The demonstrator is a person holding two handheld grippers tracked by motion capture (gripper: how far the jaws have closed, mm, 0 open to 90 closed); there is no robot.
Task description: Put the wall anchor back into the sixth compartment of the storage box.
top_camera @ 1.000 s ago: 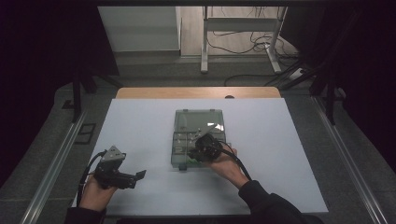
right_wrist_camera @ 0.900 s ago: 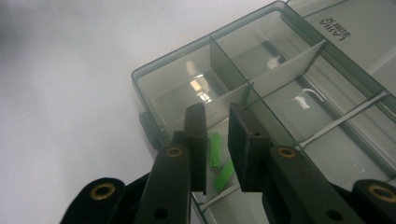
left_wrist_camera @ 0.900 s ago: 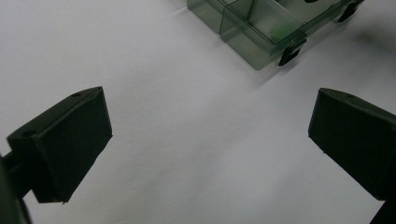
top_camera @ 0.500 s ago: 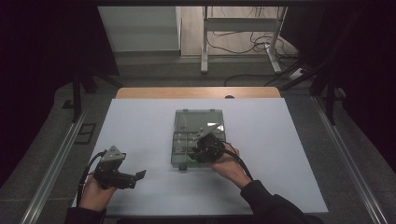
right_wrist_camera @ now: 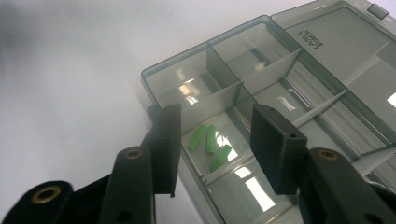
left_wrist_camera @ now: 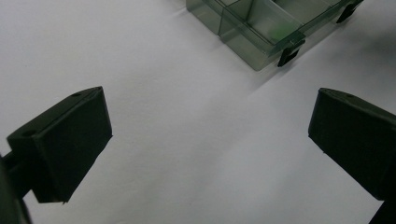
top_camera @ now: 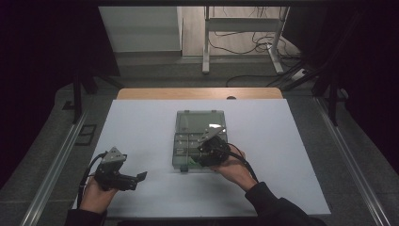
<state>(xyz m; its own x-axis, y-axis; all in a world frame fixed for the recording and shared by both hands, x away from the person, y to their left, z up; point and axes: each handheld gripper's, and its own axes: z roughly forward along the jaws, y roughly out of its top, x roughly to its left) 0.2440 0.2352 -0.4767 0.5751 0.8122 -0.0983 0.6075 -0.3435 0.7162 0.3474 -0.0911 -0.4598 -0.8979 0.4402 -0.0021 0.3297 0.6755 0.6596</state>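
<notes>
A clear greenish compartment box (top_camera: pixel 179 141) lies open in the middle of the white table, its lid (top_camera: pixel 200 121) folded flat away from me. My right gripper (top_camera: pixel 194 157) hangs over the box's near compartments. In the right gripper view its jaws (right_wrist_camera: pixel 217 126) stand apart and have just been opening. Nothing is held between them. Three small green pieces (right_wrist_camera: pixel 210 142) lie loose in the compartment below. My left gripper (top_camera: pixel 136 181) rests at the near left of the table, open and empty. In the left gripper view (left_wrist_camera: pixel 210 126) it points at a corner of the box (left_wrist_camera: pixel 252 35).
The white table top (top_camera: pixel 291 141) has bare room on both sides of the box. A wooden strip (top_camera: pixel 197 93) runs along its far edge. Metal rails (top_camera: pixel 56 160) flank the table, and a desk frame with cables (top_camera: pixel 240 42) stands on the floor beyond.
The right gripper has shifted slightly toward me over the box. The left hand and its gripper have kept still.
</notes>
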